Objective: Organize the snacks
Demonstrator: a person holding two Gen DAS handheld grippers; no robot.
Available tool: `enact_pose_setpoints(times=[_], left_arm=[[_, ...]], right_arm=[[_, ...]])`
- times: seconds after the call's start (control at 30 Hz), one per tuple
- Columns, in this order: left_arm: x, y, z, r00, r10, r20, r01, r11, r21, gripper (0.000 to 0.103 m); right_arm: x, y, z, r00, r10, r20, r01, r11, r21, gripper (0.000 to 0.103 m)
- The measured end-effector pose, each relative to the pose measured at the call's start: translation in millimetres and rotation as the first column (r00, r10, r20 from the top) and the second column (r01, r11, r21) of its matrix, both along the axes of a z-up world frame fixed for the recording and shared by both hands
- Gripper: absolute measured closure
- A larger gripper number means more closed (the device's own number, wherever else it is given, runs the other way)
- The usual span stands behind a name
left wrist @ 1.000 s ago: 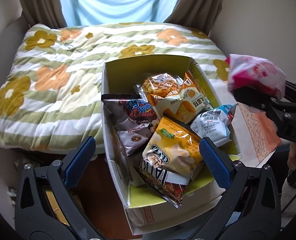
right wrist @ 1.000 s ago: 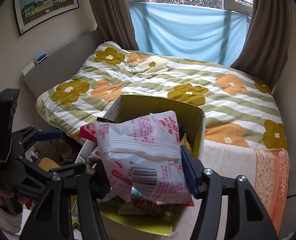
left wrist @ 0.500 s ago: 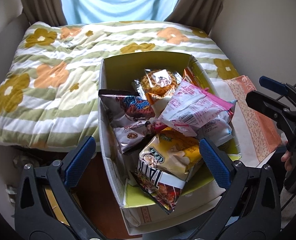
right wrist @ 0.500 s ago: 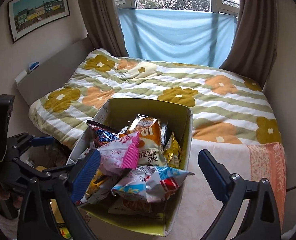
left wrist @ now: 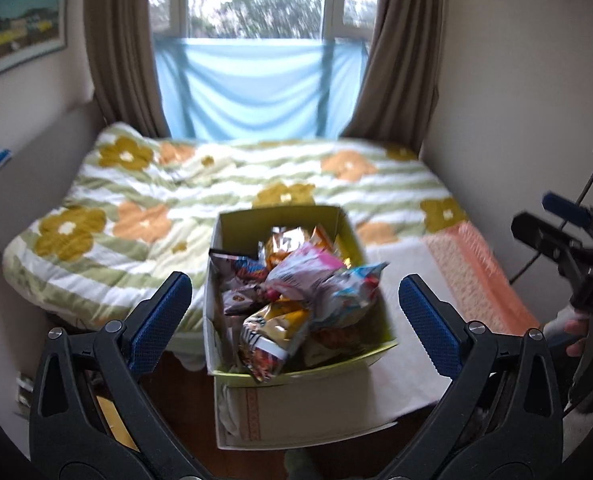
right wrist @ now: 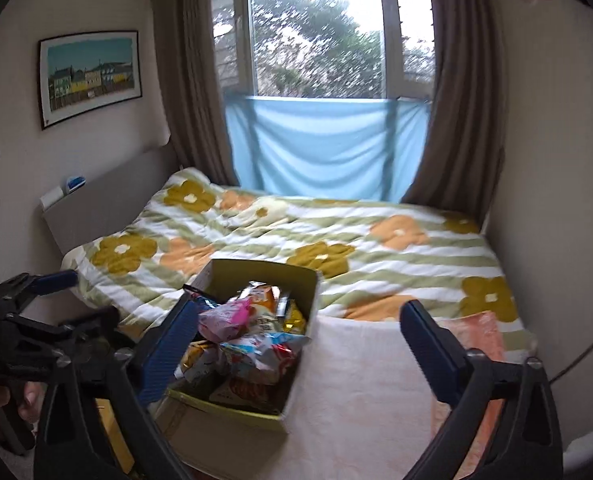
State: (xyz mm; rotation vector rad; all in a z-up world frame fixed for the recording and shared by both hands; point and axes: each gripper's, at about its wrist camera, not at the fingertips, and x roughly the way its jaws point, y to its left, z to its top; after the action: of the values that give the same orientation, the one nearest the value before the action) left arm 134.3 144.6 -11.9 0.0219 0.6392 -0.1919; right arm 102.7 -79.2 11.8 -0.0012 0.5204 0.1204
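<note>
Both grippers (left wrist: 294,320) (right wrist: 298,346) standing wide, empty, right jaws opening; box (left wrist: 338,358) at bed (left wrist: 144,216) corner brimming with snacks (left wrist: 304,272). Keeping clear, avoiding snagging pile.

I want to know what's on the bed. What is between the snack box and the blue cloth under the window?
Only the flowered quilt lies between the snack box and the blue cloth; nothing else sits on that stretch. The right wrist view shows it best.

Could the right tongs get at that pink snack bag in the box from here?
Probably yes: the pink snack bag lies on top of the pile, the box has no lid, and the right tongs, still opening, hold nothing.
</note>
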Motion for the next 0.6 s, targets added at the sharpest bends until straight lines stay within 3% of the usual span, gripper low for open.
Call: enact_pose_setpoints(times=[0.23,0.33,0.6], left_arm=[[-92.2,-38.7,27.4,0.987,0.063,0.147,-0.061,0.998,-0.013,0.000],[-118.2,-51.8,25.2,0.983,0.065,0.172,-0.067,0.998,0.008,0.000],[-151.9,-63.7,23.8,0.983,0.039,0.179,-0.036,0.999,-0.021,0.000]], right_arm=[[-81.2,-35.9,1.6,0.996,-0.080,0.041,0.081,0.997,-0.016,0.000],[-101.1,-44.2,0.9,0.993,-0.107,0.048,0.107,0.994,-0.011,0.000],[-133.6,-51.9,-1.8,0.987,-0.147,0.064,0.147,0.989,0.000,0.000]])
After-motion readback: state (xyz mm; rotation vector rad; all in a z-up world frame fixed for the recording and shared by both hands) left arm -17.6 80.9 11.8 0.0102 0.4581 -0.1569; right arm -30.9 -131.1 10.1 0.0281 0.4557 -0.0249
